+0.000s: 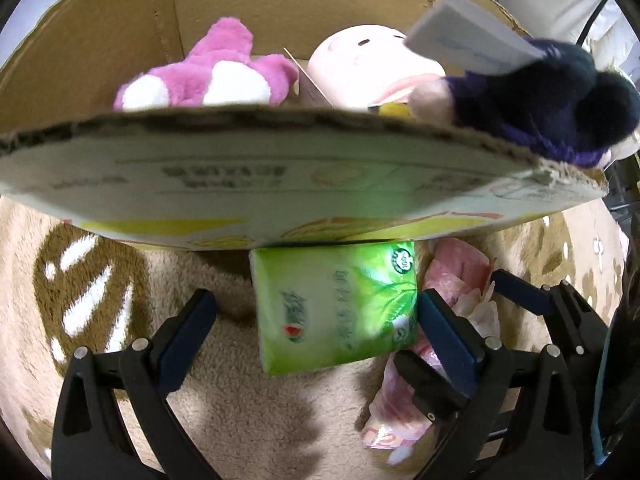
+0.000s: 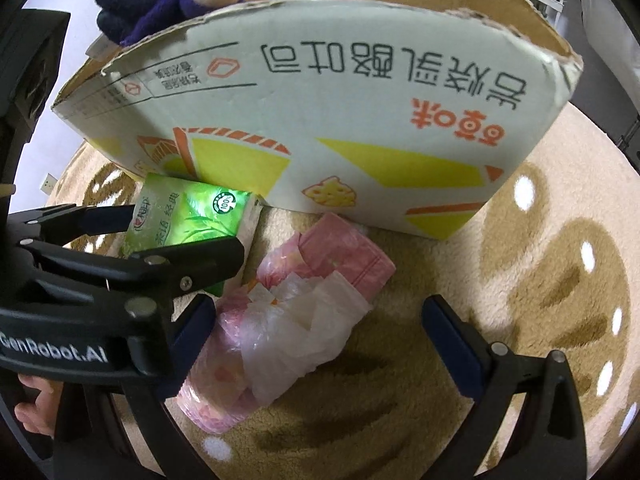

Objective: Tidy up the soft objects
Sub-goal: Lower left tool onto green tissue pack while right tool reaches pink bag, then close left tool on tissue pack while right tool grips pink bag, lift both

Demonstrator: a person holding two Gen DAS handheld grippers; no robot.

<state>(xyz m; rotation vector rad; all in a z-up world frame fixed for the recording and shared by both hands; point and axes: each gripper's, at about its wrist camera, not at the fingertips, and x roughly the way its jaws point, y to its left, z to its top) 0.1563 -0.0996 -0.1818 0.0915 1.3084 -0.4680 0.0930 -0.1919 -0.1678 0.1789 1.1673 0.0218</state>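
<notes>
A green tissue pack [image 1: 334, 304] lies on the carpet against the cardboard box [image 1: 280, 184]. My left gripper [image 1: 316, 312] is open around it, its right finger touching the pack's right side. A pink tissue pack with loose clear wrap [image 2: 296, 320] lies beside it. My right gripper [image 2: 320, 328] is open around the pink pack, low over it. The green pack [image 2: 188, 216] and the left gripper [image 2: 132, 248] show in the right wrist view. In the box are a pink plush [image 1: 208, 76], a pale pink plush [image 1: 368, 64] and a dark purple knitted toy [image 1: 560, 108] on the rim.
The box's printed front wall [image 2: 340, 120] stands close ahead of both grippers. A brown and beige patterned carpet [image 2: 540, 280] covers the floor. A white flat pack [image 1: 468, 32] sits at the box's right rim above the knitted toy.
</notes>
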